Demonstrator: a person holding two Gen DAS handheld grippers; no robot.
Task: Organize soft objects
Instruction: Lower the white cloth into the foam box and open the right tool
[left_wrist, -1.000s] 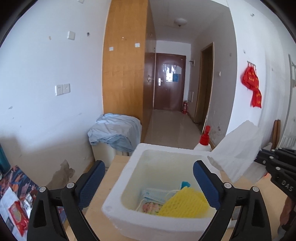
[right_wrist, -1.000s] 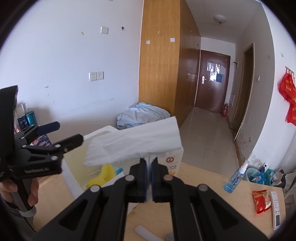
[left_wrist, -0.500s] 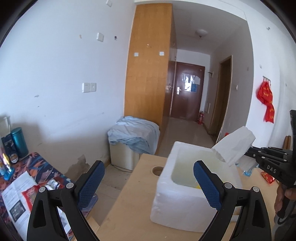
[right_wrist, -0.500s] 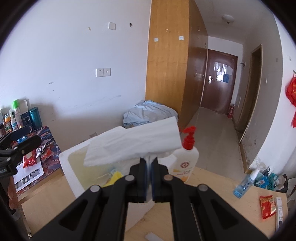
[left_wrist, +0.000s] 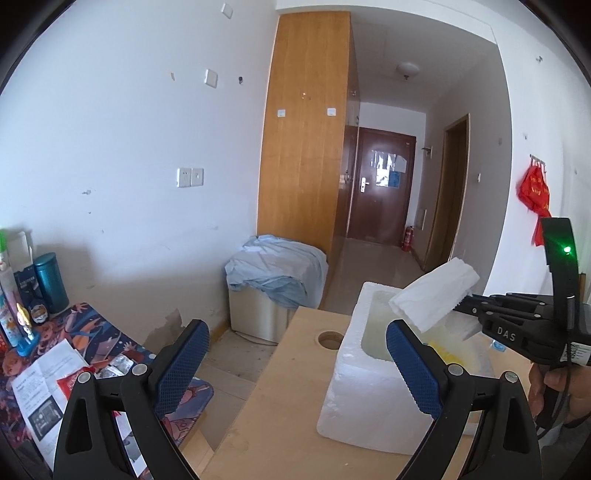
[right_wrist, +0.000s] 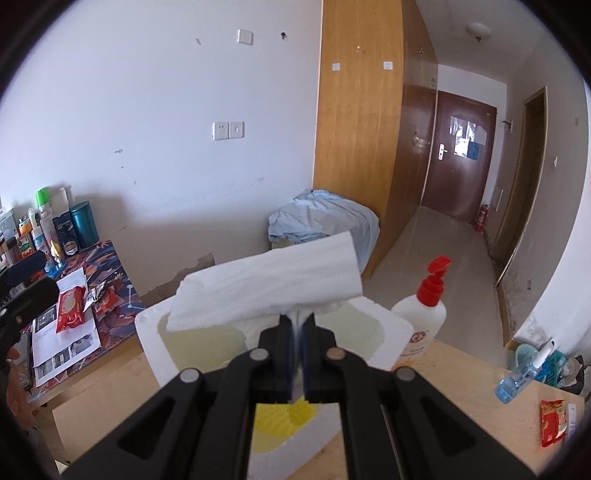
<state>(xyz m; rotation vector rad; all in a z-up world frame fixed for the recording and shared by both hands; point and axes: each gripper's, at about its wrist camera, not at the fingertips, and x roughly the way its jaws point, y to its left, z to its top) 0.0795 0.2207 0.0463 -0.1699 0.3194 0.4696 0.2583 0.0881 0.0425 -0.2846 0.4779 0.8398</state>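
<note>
Tissue (right_wrist: 266, 291) pinched in right tool (right_wrist: 297, 325)

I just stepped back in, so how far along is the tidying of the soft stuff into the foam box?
Done: a yellow soft item lies inside the foam box. In hand: the right gripper is shut on a white tissue, held above the box opening. Left: releasing it. The left gripper is open and empty.

Rough foam box (left_wrist: 373, 398) (matt wooden table (left_wrist: 280, 406))
</note>
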